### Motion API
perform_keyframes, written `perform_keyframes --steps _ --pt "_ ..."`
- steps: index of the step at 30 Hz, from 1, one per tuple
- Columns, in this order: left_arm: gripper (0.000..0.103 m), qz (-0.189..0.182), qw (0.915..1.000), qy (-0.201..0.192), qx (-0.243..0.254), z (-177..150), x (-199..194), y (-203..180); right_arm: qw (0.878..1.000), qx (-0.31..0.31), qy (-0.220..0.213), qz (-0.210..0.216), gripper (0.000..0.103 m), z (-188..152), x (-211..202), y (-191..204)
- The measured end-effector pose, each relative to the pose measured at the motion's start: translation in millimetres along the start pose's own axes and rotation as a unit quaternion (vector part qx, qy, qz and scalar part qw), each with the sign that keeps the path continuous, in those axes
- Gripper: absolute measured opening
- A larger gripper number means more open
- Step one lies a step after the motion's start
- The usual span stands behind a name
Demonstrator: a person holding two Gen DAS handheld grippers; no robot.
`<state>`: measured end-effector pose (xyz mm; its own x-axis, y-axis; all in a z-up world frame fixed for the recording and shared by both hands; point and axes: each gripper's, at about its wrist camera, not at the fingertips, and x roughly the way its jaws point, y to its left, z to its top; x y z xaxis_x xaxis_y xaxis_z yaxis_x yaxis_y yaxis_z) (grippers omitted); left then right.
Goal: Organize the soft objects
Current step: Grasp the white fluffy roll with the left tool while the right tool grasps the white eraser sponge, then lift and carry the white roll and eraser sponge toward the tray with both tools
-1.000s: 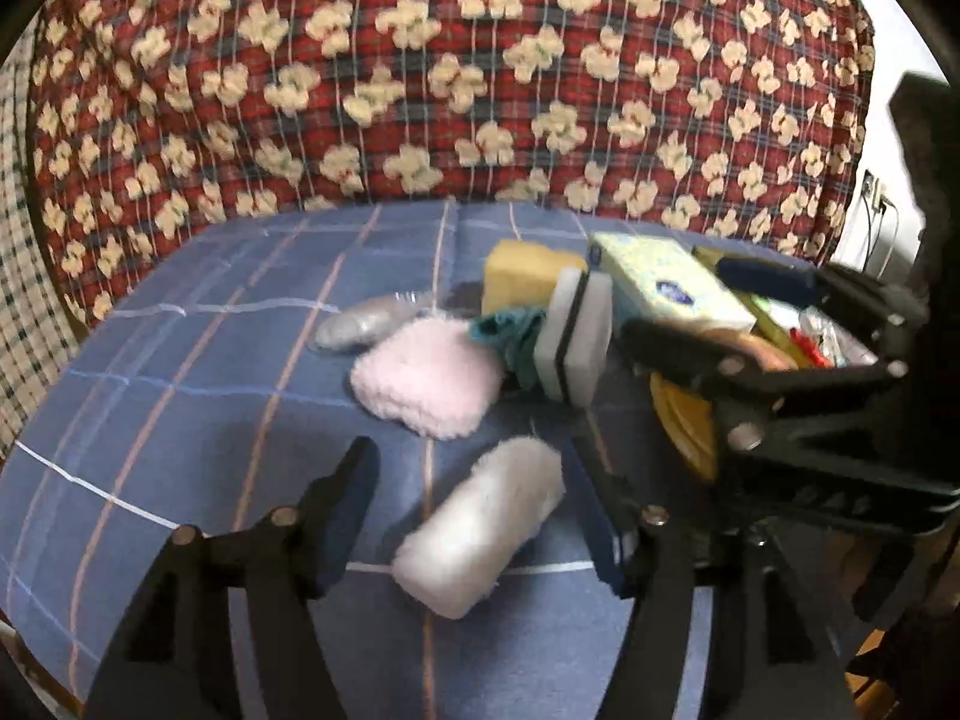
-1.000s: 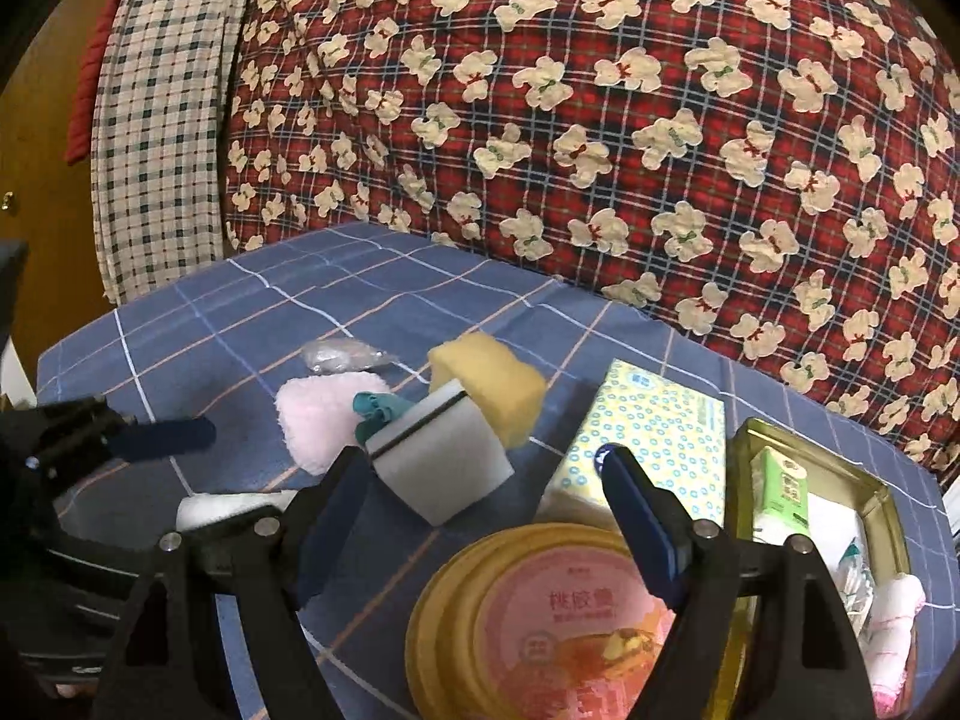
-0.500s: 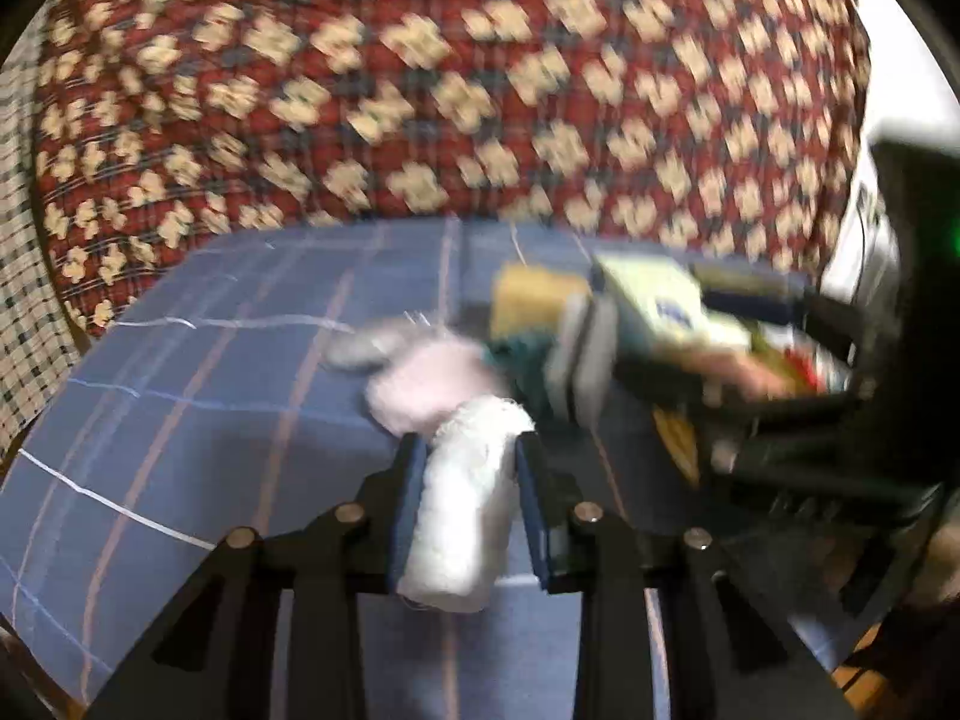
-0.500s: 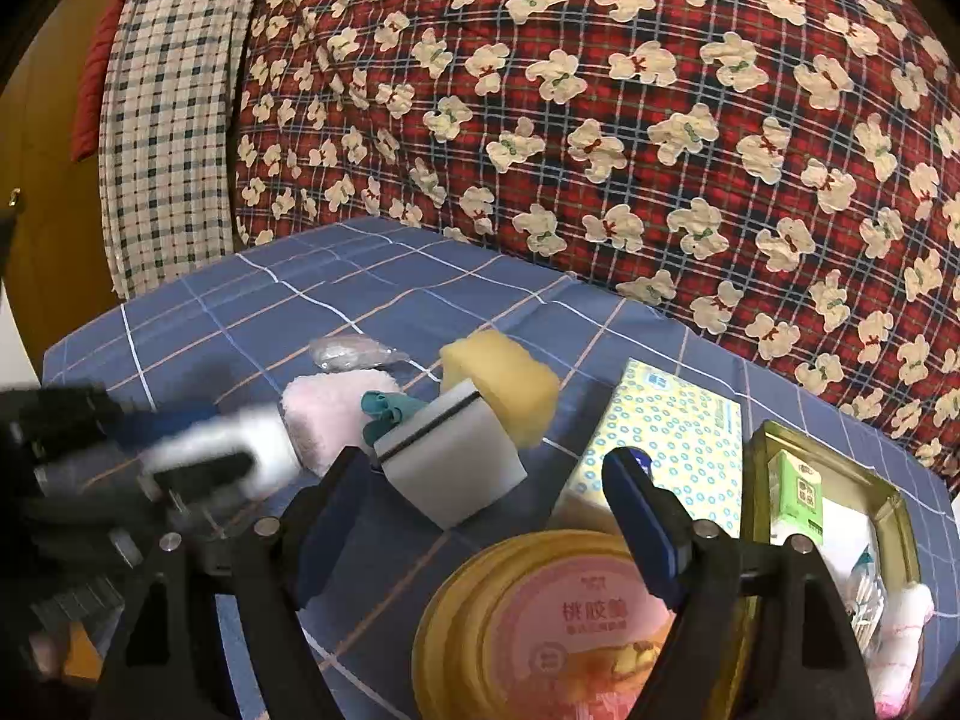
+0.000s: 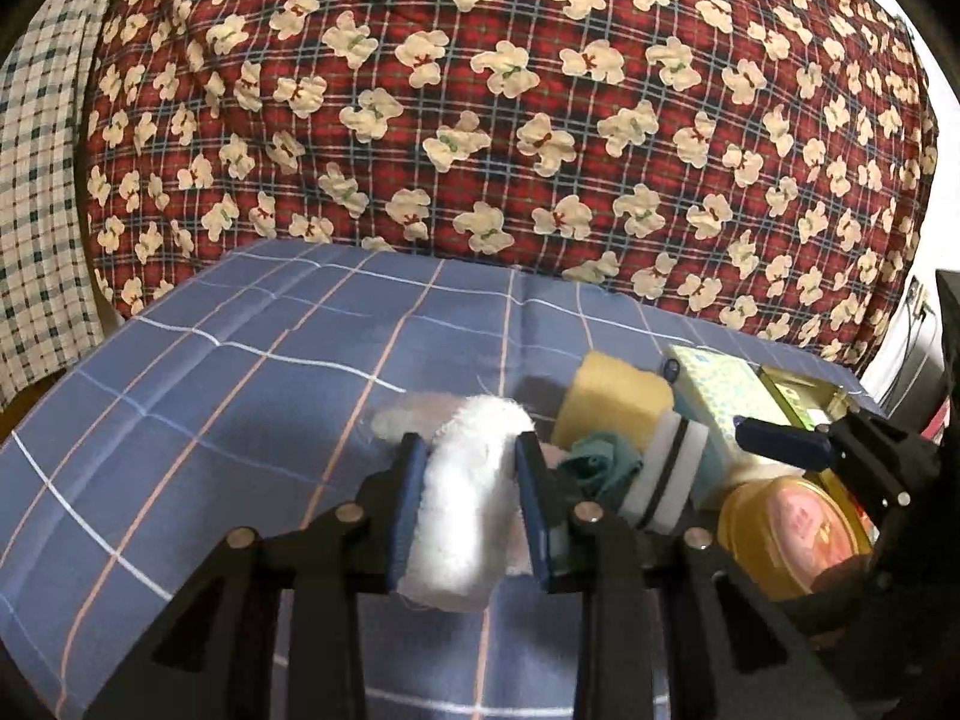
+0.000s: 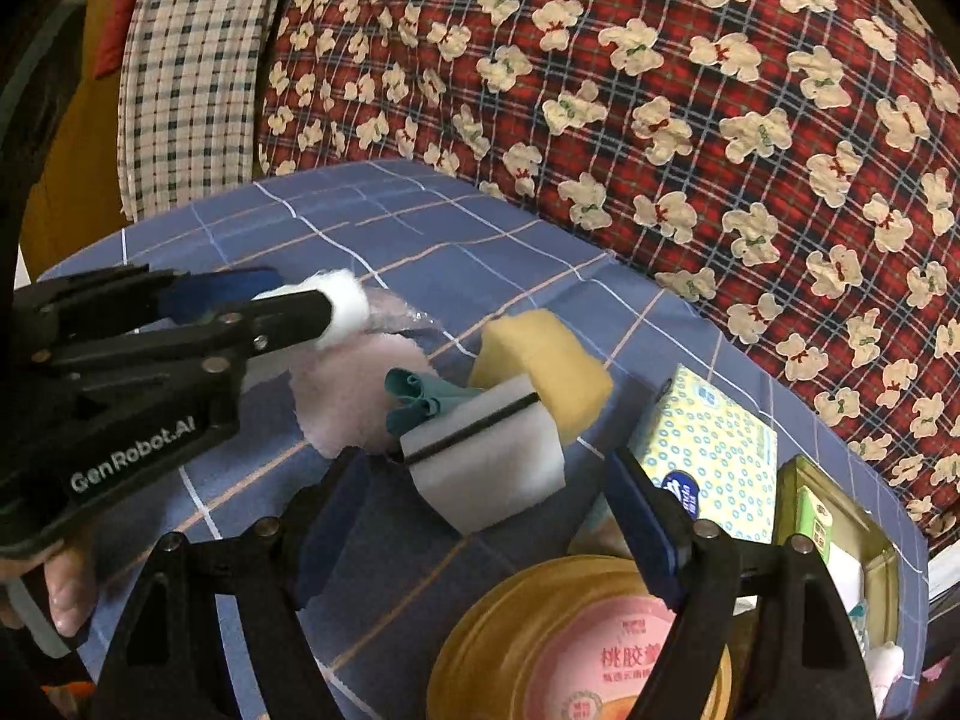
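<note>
Between the left gripper [image 5: 471, 504] pads: white fluffy roll [image 5: 465, 498], clamped mid-length and apparently lifted off the blue checked cloth [image 5: 252, 408]. Right gripper [image 6: 486, 516] is spread wide, holding nothing, white sponge [image 6: 486, 456] just ahead of its tips, gold tin [image 6: 576, 642] under it. Step looks like carry-to-place. Next: move roll clear of pink pad [image 6: 354, 390], find its drop spot, don't over-squeeze.

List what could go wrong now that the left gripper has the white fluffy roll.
The left gripper pinches the white fluffy roll across its middle, both ends overhanging; compressible plush might slip out in transit. The right gripper hangs open close above the white sponge, so a careless swing may knock it or the teal cloth.
</note>
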<state>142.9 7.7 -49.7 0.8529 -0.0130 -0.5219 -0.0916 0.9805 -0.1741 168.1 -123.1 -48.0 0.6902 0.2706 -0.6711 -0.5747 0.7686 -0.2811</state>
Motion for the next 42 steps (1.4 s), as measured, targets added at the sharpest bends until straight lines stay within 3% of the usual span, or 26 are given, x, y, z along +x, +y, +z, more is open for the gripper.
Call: perform_keyframes --steps 9,10,12,18,36,42 --pt "0.029 -0.002 1.0 -0.003 -0.004 0.3 2.9 -1.0 1.0 -0.019 0.022 -0.008 0.081 3.6 11.2 6.8" --pt "0.029 -0.003 1.0 -0.005 -0.002 0.2 2.3 -1.6 1.0 -0.012 0.021 -0.003 0.076 2.9 11.6 5.7" --pt "0.029 -0.006 1.0 -0.005 -0.003 0.2 1.9 -1.6 1.0 0.002 0.022 0.01 0.048 0.9 12.8 3.1" --pt "0.029 -0.009 0.9999 -0.003 -0.005 0.6 3.0 -1.1 0.999 0.035 0.005 0.034 0.037 -5.3 8.8 -2.5" --pt "0.029 0.011 0.9991 -0.038 0.017 -0.8 -9.8 -9.5 0.988 0.067 -0.137 0.006 0.033 -21.1 -31.9 0.3" --pt "0.029 0.013 0.9984 -0.047 0.028 -1.2 -13.3 -13.1 0.986 0.08 -0.149 0.002 0.033 -20.2 -32.7 -5.3"
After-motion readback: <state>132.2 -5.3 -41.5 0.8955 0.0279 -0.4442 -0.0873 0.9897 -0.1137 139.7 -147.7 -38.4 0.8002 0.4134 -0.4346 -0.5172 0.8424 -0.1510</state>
